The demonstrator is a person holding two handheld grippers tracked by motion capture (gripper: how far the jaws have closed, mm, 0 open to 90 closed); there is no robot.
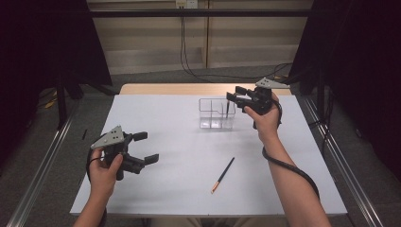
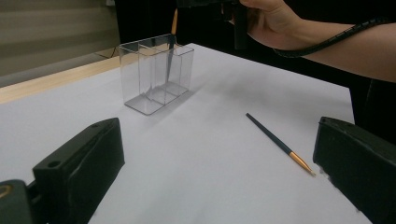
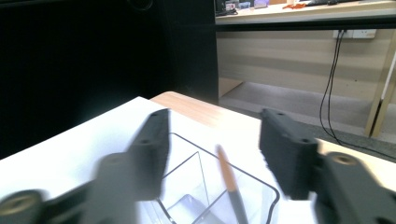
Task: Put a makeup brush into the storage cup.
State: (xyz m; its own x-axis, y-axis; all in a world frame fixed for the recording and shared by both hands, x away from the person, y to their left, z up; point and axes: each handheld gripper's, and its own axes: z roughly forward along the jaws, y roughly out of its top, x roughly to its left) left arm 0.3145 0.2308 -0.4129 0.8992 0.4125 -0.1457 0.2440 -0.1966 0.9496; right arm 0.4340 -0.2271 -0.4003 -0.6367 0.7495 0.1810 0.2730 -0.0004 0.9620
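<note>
A clear divided container [image 1: 216, 113] [image 2: 156, 77] [image 3: 210, 186] stands at the far middle of the white tabletop [image 1: 179, 142]. A dark pencil with an orange end [image 1: 227, 109] [image 2: 173, 28] [image 3: 229, 177] leans upright in its right compartment. My right gripper [image 1: 233, 93] [image 3: 215, 130] hovers just above that compartment, jaws apart on either side of the pencil's top without pressing it. A second pencil [image 1: 223, 175] [image 2: 278, 142] lies loose on the table, nearer the front. My left gripper [image 1: 146, 147] [image 2: 219, 140] is held at the front left, open, with nothing between its jaws.
The tabletop's wooden back edge [image 1: 189, 89] shows behind the container. Metal rails [image 1: 40, 170] run along both sides of the table, with dark curtains beyond. Cables [image 1: 189, 66] hang down the back wall onto the floor.
</note>
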